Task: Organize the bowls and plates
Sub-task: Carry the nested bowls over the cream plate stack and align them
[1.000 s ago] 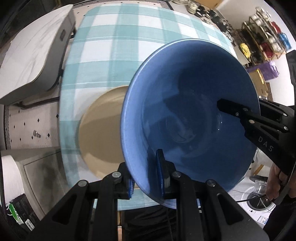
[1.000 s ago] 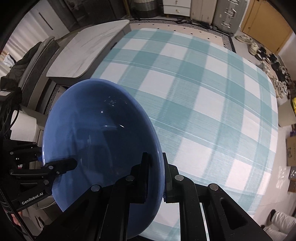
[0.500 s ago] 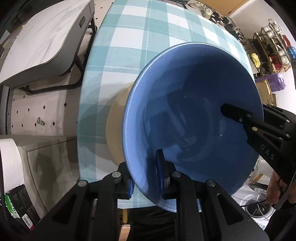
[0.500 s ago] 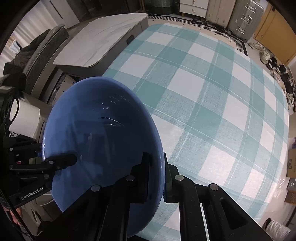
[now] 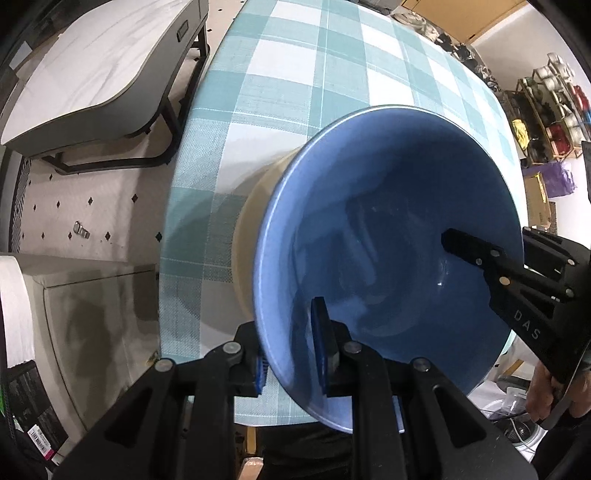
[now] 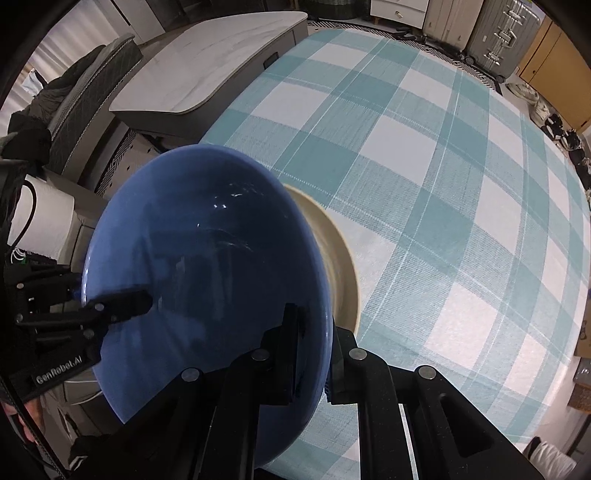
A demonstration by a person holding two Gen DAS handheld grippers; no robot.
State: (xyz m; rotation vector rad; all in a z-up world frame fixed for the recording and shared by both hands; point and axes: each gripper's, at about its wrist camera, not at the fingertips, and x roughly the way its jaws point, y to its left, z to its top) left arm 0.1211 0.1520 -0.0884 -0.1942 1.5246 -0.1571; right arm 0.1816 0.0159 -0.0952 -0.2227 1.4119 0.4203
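A large blue bowl (image 5: 388, 251) (image 6: 199, 266) hangs tilted over the near left part of the checked table (image 5: 288, 74) (image 6: 443, 166). My left gripper (image 5: 291, 354) is shut on its near rim, one pad inside and one outside. My right gripper (image 6: 314, 332) is shut on the opposite rim the same way. Each gripper shows in the other's view, the right gripper (image 5: 491, 243) at the right and the left gripper (image 6: 88, 295) at the left. Under the bowl lies a beige plate (image 5: 247, 236) (image 6: 340, 258), mostly hidden by it.
A low grey-white table (image 5: 92, 74) (image 6: 214, 55) stands off the table's left side. A paper roll (image 6: 40, 221) sits nearby. Wire shelves with goods (image 5: 554, 110) are at the far right, suitcases (image 6: 491, 29) at the back. A hand (image 5: 543, 391) holds the right gripper.
Both grippers sank with the bowl and carried it over the beige plate. The plate is now mostly covered in the left view and has come into the right view.
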